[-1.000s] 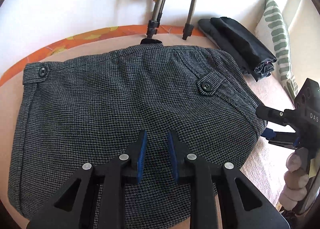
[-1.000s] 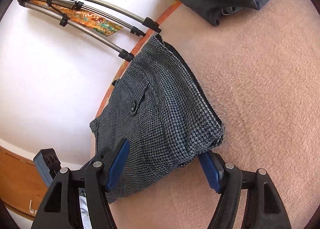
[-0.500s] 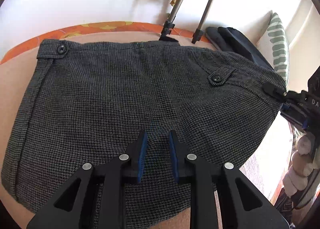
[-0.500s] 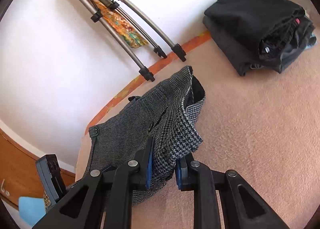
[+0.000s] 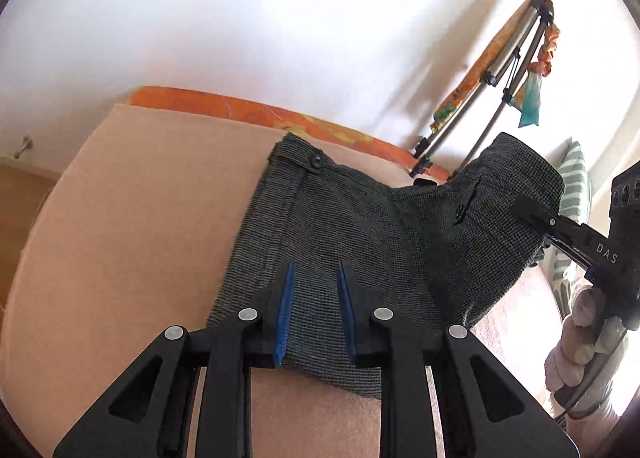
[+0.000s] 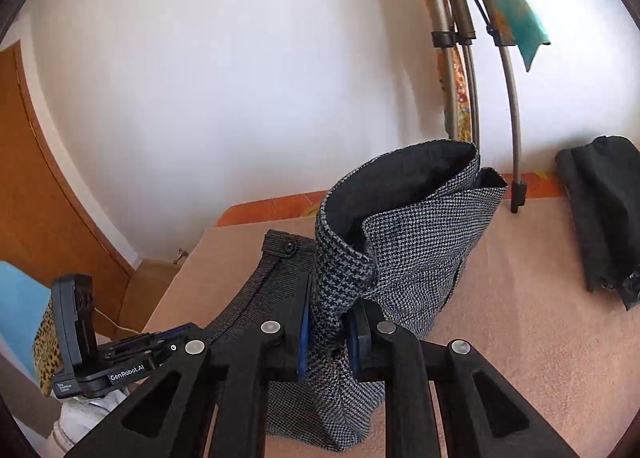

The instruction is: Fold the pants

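Grey houndstooth pants lie on a peach blanket. My right gripper is shut on the pants' right edge and holds it lifted and curled, dark lining showing. It shows at the right of the left wrist view. My left gripper sits low over the near part of the pants, its jaws a narrow gap apart with cloth showing between them; whether it pinches the cloth I cannot tell.
A folded black garment lies on the blanket at the right. Tripod legs stand against the white wall behind the pants. A striped pillow is at the far right. A wooden door is at the left.
My right gripper closed on the pants' right edge and lifted it up and leftward, curling the cloth over. The left gripper has tilted up and shifted; the pants now look narrower.
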Action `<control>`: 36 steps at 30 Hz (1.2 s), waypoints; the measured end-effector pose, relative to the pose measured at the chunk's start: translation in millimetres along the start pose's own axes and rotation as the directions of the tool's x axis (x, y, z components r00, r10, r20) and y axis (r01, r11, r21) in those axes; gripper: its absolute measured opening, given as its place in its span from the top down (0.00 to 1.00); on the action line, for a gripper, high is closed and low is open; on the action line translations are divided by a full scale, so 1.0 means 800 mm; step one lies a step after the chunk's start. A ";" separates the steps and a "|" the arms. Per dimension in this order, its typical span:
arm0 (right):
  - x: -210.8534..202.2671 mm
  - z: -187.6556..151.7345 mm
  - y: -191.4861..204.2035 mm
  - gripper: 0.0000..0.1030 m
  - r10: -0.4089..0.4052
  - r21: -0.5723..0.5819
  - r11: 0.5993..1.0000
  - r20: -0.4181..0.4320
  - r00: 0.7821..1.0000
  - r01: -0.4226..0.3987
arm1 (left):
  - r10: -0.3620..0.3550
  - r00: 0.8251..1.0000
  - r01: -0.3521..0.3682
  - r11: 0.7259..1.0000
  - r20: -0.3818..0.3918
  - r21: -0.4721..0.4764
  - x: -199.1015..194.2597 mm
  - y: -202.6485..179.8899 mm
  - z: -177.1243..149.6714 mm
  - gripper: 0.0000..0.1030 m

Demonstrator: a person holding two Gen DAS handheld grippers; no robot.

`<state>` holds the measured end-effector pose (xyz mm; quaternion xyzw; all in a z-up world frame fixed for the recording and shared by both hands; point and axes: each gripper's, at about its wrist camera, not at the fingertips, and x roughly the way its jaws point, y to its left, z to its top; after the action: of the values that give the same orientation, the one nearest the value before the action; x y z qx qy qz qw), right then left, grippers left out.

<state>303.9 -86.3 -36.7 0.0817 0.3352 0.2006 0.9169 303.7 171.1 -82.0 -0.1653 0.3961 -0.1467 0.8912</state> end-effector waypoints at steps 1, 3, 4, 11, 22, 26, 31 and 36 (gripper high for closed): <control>0.009 0.000 0.014 0.87 0.012 -0.029 1.000 -0.014 1.000 -0.012 | 0.006 1.000 -0.006 1.000 0.015 -0.023 -0.009 0.011 0.002 0.80; 0.028 -0.001 0.043 0.88 0.032 -0.083 0.996 -0.046 0.998 -0.036 | 0.026 0.999 -0.023 0.998 0.043 -0.064 -0.025 0.032 0.001 0.80; 0.040 -0.003 0.059 0.88 0.040 -0.112 0.993 -0.065 0.997 -0.047 | 0.033 0.998 -0.028 0.996 0.056 -0.084 -0.032 0.044 0.001 0.80; 0.125 -0.048 0.160 0.89 0.040 -0.306 0.946 -0.204 0.978 -0.102 | 0.080 0.994 -0.067 0.985 0.076 -0.161 -0.051 0.090 -0.011 0.80; 0.155 -0.079 0.194 0.76 0.090 -0.361 0.910 -0.305 0.948 -0.202 | 0.069 0.995 -0.057 0.986 0.072 -0.156 -0.055 0.093 -0.022 0.80; 0.112 -0.060 0.179 0.56 0.278 -0.287 0.889 -0.284 0.918 -0.358 | 0.039 0.997 -0.030 0.990 0.061 -0.137 -0.048 0.077 -0.024 0.80; 0.068 -0.033 0.116 0.56 0.302 -0.204 0.917 -0.210 0.930 -0.344 | 0.001 0.999 0.002 0.997 0.041 -0.079 -0.031 0.041 -0.019 0.80; 0.059 -0.016 0.057 0.55 0.208 -0.185 0.952 -0.185 0.960 -0.242 | 0.006 0.999 -0.005 1.000 0.039 -0.016 -0.012 0.005 -0.013 0.80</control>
<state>313.9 -24.8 -60.6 0.0074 0.3748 0.3437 0.8610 289.7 176.4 -83.5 -0.1740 0.3803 -0.1380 0.8978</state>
